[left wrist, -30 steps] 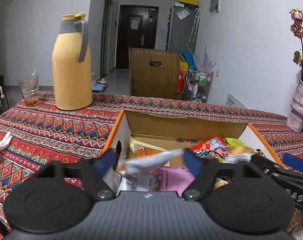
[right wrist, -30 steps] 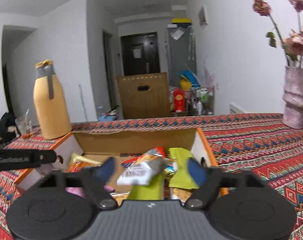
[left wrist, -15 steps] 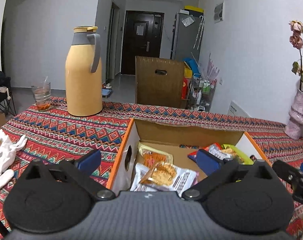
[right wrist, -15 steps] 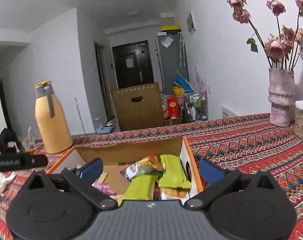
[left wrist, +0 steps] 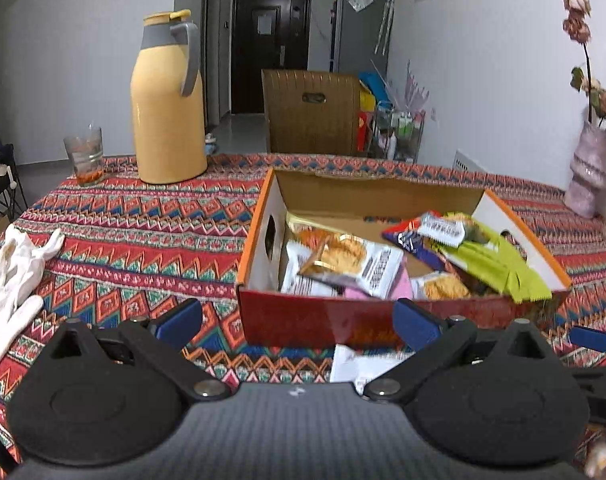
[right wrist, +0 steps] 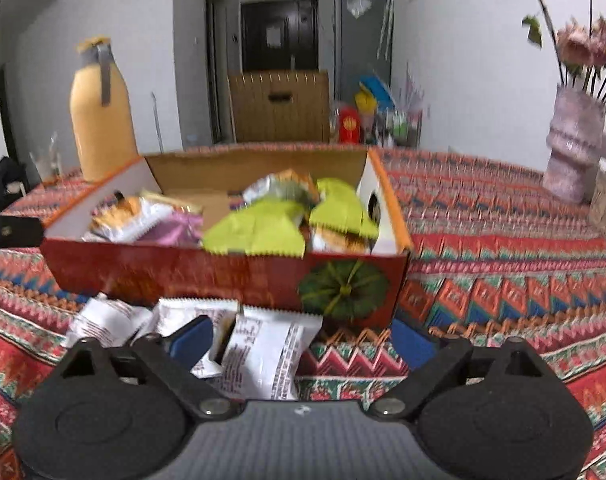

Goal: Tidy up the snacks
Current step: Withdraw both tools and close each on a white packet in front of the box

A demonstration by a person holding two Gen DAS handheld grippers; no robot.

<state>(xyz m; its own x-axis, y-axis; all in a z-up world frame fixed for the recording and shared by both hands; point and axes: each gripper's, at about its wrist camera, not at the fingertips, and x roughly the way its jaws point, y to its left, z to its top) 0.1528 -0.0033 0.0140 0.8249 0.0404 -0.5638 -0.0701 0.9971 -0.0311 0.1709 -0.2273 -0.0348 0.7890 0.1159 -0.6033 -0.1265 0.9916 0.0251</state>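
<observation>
Taking the cardboard box (left wrist: 323,320) as the landmark and reading left to right: well to its left a pair of white gloves (left wrist: 11,276) lies at the edge of the patterned surface (left wrist: 143,248), and behind its left corner stand a glass (left wrist: 83,156) and a yellow thermos jug (left wrist: 169,100), both clear of the working area. The left tool (left wrist: 299,322) hovers in front of the box's near wall, blue pads spread wide, nothing between them. Inside the box lie the sorted snacks: an orange-and-white cracker packet (left wrist: 343,260) toward the left, green packets (left wrist: 495,264) piled against the right wall, probably grouped by kind. Just in front of the box, loose white packets (right wrist: 263,348) lie on the surface, apparently awaiting collection. The right tool (right wrist: 303,340) is likewise wide open and empty, low over those packets, one packet lying between its pads but not clamped; this looks like the next pick. Right of the box stands a pink vase (right wrist: 575,148) of dried flowers.
</observation>
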